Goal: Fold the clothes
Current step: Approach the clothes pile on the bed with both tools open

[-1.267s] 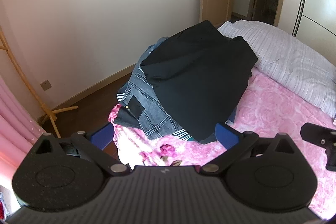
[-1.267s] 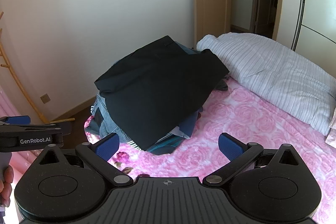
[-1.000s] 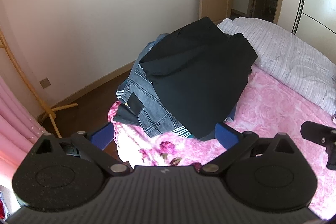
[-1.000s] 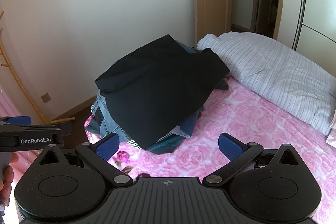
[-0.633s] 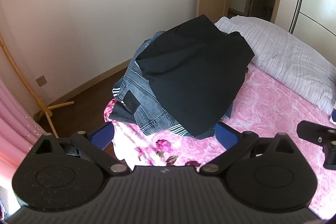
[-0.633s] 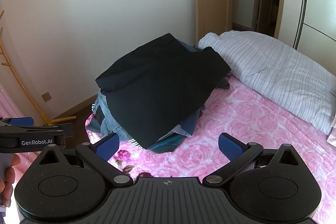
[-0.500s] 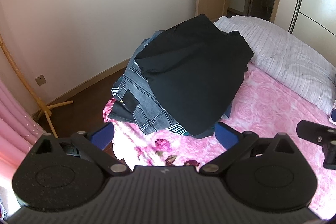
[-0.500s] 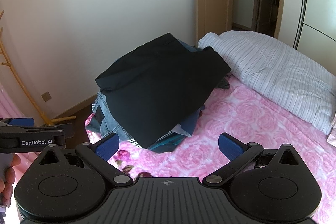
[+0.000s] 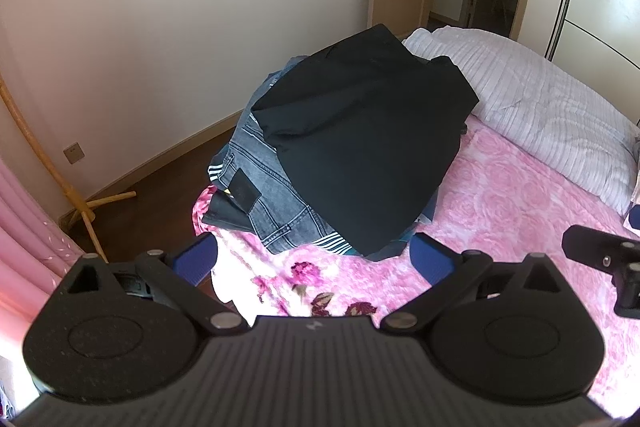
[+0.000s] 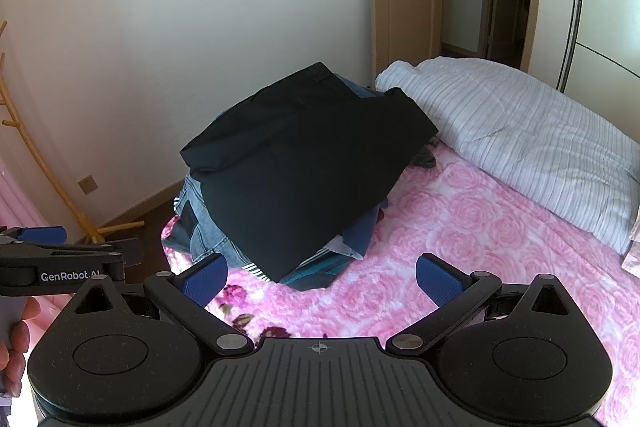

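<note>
Both grippers, jaws apart and empty, were held short of the clothes pile (image 9: 352,155), which sat at the corner of the bed (image 9: 520,211); this standoff probably served to survey the heap before choosing a garment. A black garment (image 10: 304,167) capped the pile, over grey jeans (image 9: 268,195). The left gripper (image 9: 314,259) view showed the jeans' dark patch and striped fabric beneath. The right gripper (image 10: 320,277) view alone showed the person's hand (image 10: 14,347) on the left device, and navy cloth at the pile's near-right edge.
</note>
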Demonstrator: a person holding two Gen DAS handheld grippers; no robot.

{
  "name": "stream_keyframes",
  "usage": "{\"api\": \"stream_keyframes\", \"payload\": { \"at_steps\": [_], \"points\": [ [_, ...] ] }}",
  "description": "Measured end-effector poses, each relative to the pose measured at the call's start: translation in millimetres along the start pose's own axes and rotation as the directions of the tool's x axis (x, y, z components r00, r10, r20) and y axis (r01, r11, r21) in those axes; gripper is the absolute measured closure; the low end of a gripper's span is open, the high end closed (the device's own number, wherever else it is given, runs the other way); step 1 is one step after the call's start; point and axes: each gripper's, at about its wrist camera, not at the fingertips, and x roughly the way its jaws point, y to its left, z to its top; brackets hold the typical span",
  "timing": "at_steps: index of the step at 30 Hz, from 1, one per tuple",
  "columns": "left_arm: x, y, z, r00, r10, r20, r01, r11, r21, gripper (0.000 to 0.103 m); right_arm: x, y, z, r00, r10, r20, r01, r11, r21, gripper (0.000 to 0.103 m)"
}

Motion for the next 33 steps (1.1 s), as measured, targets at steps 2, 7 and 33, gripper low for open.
{"api": "stream_keyframes", "payload": {
  "at_steps": [2,7,33],
  "points": [
    [-0.6,-0.3,-0.3,1.000,-0.001,0.000,0.001,1.000,0.001,0.002,-0.1,-0.4,-1.1,1.000,-0.001,0.000,0.001,1.000,0.001,0.000],
    [-0.5,-0.1,-1.1,1.000,-0.003,-0.002,0.003,1.000,0.003,0.002,-1.8,0.3,-2.6,1.000,-0.001,0.000,0.001,1.000,0.001,0.000],
    [-2.4,-3.7,-4.7,1.000,-0.010,-0.011,0.010,1.000,0.017,0.002,-4.7,-1.2,-6.8,1.000,0.002,-0.008,-0.002,1.000,0.009,0.000]
  ]
}}
